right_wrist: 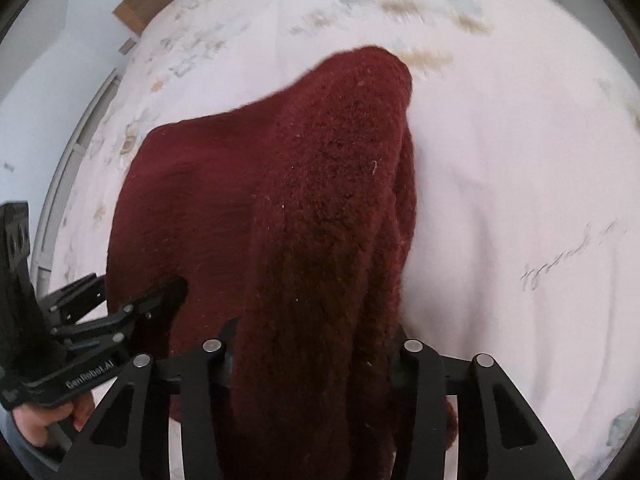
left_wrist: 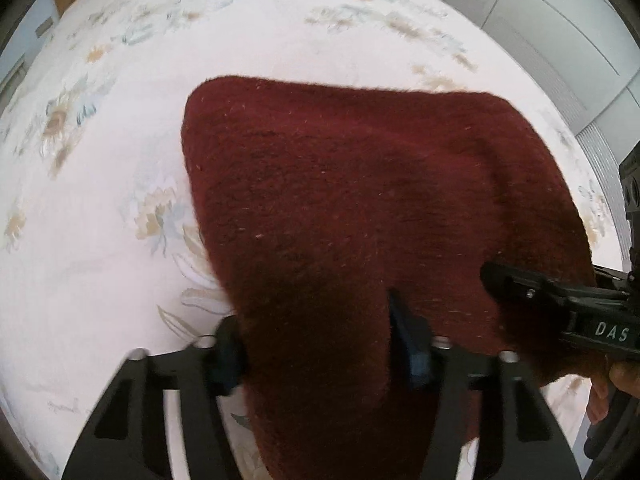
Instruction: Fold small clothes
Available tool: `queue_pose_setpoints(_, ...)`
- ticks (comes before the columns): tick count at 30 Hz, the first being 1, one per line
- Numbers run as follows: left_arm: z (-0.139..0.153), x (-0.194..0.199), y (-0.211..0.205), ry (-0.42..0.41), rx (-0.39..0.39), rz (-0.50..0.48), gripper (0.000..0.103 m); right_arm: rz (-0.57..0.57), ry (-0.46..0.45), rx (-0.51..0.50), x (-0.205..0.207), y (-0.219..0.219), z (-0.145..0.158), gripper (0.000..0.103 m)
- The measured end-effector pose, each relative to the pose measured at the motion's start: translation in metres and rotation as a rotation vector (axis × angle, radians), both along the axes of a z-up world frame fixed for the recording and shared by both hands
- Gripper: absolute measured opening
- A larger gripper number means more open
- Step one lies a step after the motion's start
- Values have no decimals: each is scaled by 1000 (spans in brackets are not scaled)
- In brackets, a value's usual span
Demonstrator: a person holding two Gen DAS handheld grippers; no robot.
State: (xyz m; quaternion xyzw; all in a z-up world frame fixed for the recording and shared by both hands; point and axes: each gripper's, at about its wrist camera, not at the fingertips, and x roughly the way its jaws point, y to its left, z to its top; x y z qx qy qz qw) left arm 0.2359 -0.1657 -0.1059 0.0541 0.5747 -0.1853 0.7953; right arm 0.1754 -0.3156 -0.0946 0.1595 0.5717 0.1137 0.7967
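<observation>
While a floral bedsheet lies spread beneath them, two hand-held claws lift the near edge of a dark red knitted sweater off the bed, its far end resting on the sheet. On the left, the left claw has its jaws narrowed around a bunched fold of the knit, the wool filling the gap between the blue pads; it appears pinched there rather than merely straddled. To the right, the right claw grips a thicker, rope-like gather of the same sweater, its jaws likewise partly closed on wool. A hand shows at the edge of the right camera's view, wrapped round the left tool's handle.

The risk from here looks plain: each claw holds a wad of fabric, not a clean hem or corner, so layers could slip unevenly as the garment is carried over, leaving a crooked, lumpy fold. The heavier gather on the right may also drag loose under its own weight. Fuzzy knit on a soft sheet could snag and pull the bedding along.
</observation>
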Motion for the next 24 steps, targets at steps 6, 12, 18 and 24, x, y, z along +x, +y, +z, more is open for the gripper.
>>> queue_pose_setpoints(6, 45, -6, 38, -38, -103, -11, 43, 46, -87, 43, -7, 27, 55, 45)
queue_pose_setpoints(12, 97, -13, 99, -135, -119, 2, 43, 101, -133, 55, -3, 85, 77, 46)
queue_pose_setpoints(18, 91, -18, 162, -123, -102, 75, 43, 146, -65, 29, 2, 135, 42, 46)
queue_pose_setpoints(24, 30, -26, 182, -13, -97, 137, 44, 132, 9, 4, -6, 145, -12, 52)
